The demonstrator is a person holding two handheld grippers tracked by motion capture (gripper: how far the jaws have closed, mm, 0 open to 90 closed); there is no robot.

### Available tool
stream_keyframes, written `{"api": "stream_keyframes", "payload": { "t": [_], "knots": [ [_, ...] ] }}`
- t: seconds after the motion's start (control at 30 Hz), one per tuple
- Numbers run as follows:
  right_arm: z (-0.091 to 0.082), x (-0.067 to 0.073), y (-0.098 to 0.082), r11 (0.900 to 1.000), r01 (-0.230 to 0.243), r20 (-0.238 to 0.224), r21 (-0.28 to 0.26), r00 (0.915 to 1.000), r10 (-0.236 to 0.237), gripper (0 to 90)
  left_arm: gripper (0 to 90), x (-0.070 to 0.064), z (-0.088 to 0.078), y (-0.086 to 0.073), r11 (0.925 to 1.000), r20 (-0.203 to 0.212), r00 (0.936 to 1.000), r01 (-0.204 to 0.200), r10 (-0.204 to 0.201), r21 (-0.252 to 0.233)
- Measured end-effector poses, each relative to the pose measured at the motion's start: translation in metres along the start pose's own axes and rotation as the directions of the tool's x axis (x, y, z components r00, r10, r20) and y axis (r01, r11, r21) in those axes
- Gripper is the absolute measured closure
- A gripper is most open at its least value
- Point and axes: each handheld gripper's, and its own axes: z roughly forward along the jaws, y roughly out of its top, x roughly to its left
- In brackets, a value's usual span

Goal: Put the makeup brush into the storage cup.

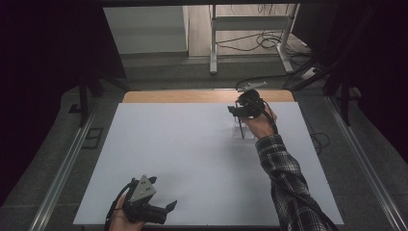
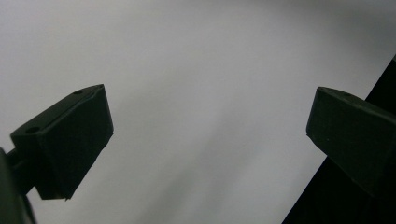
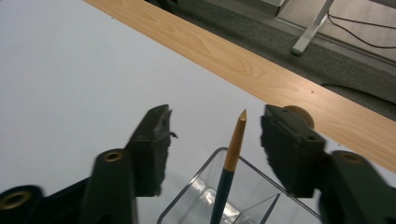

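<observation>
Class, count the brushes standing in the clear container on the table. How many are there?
1. A single brush stands tilted in the clear container, its pointed tip up between the open jaws of the right gripper. Others could be hidden lower down.

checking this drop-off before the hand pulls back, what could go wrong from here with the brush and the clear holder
1. The brush leans in the clear holder with its tip between the open right gripper fingers; drawing back sideways could catch it and flick it out.
2. The holder looks light, so a knock might tip or slide it.
3. It stands near the white mat's edge by the wooden strip, so a spilled brush could roll off.
</observation>
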Motion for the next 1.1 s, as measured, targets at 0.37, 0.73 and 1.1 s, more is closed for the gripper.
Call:
{"api": "stream_keyframes", "payload": {
  "t": [0.37, 0.73, 1.1],
  "knots": [
    [-0.0012, 0.0006, 0.0037, 0.999, -0.029, -0.013, -0.012, 0.9995, 0.029, 16.4, 0.8, 0.0004, -0.0005, -0.0002, 1.0, 0.003, 1.0, 0.007, -0.007, -0.004],
    [-0.0049, 0.0053, 0.0062, 0.999, -0.03, -0.029, -0.015, 0.9991, 0.03, 10.3, 0.7, 0.0015, -0.0016, -0.0004, 0.9998, 0.006, 0.9999, 0.013, -0.012, -0.013],
    [-0.0092, 0.0086, 0.0062, 1.0, -0.018, -0.036, -0.007, 0.9992, 0.018, 8.3, 0.8, 0.0053, -0.0075, -0.004, 0.9994, -0.008, 0.9996, 0.026, -0.026, -0.023]
  ]
}}
